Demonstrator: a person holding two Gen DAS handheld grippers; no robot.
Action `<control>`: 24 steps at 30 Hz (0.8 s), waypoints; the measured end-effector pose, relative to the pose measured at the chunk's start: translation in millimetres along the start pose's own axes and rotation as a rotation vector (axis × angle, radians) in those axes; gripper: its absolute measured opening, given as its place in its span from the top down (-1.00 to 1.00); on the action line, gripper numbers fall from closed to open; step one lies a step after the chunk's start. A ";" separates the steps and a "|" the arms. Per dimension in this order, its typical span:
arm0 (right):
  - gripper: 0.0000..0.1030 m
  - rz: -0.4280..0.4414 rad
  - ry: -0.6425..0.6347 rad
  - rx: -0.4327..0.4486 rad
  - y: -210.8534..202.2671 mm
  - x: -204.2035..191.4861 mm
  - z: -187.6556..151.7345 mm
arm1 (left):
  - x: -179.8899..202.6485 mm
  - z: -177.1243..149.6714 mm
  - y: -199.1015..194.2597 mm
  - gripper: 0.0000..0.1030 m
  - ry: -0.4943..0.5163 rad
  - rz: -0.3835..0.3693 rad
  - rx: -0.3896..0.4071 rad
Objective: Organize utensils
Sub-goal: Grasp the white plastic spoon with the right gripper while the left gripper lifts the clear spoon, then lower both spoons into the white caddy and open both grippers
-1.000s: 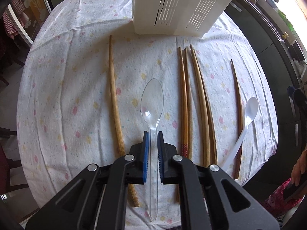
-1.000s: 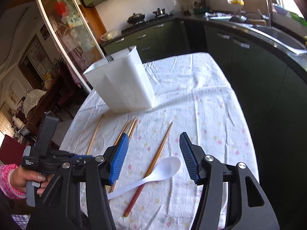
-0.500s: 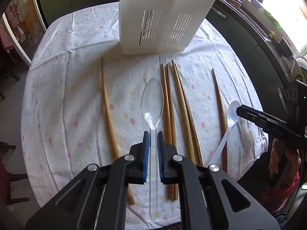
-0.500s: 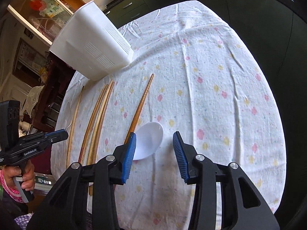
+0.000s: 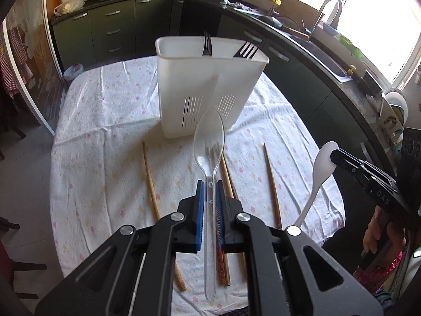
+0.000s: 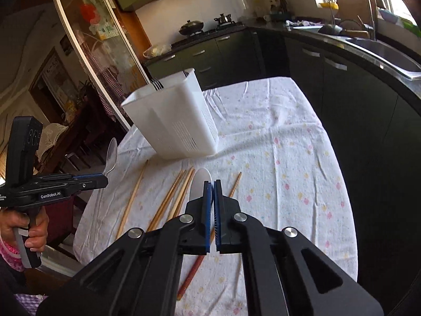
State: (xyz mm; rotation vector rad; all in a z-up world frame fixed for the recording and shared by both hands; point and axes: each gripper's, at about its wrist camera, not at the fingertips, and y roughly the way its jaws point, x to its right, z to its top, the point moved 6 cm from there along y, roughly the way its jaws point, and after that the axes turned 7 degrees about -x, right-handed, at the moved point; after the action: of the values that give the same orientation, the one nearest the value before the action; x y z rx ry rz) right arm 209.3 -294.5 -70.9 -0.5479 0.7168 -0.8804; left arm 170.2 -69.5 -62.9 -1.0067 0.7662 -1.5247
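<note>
Over the cloth-covered desk (image 5: pixel 105 131) in a kitchen, we are holding our left tongs (image 5: pixel 209 184) clamped on a clear spoon (image 5: pixel 209 142) before the white caddy (image 5: pixel 208 87), while our right tongs (image 6: pixel 212 184) are pinching a white spoon (image 6: pixel 198 184) above the chopsticks (image 6: pixel 171 197).

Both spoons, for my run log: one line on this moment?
left hand-held gripper: clear plastic spoon | right hand-held gripper: white spoon

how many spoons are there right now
2: a clear spoon clamped by its handle in the left gripper, and a white spoon held by the right gripper.
</note>
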 end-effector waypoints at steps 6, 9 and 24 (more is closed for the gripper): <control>0.94 -0.030 -0.049 0.221 -47.8 -26.2 43.0 | 13.2 45.9 -58.5 0.84 0.019 -0.032 0.200; 0.94 -0.053 -0.066 0.314 -63.3 -38.4 62.2 | 16.9 75.8 -83.0 0.84 0.021 -0.056 0.324; 0.94 -0.244 -0.200 0.647 -66.1 -97.7 152.8 | 0.6 180.9 -67.4 0.83 0.036 0.019 0.731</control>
State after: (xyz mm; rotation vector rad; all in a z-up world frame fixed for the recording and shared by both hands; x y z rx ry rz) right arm 249.0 -226.7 105.4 -0.1367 0.1568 -1.1981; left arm 304.3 -48.3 74.3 -0.4218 0.1936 -1.6238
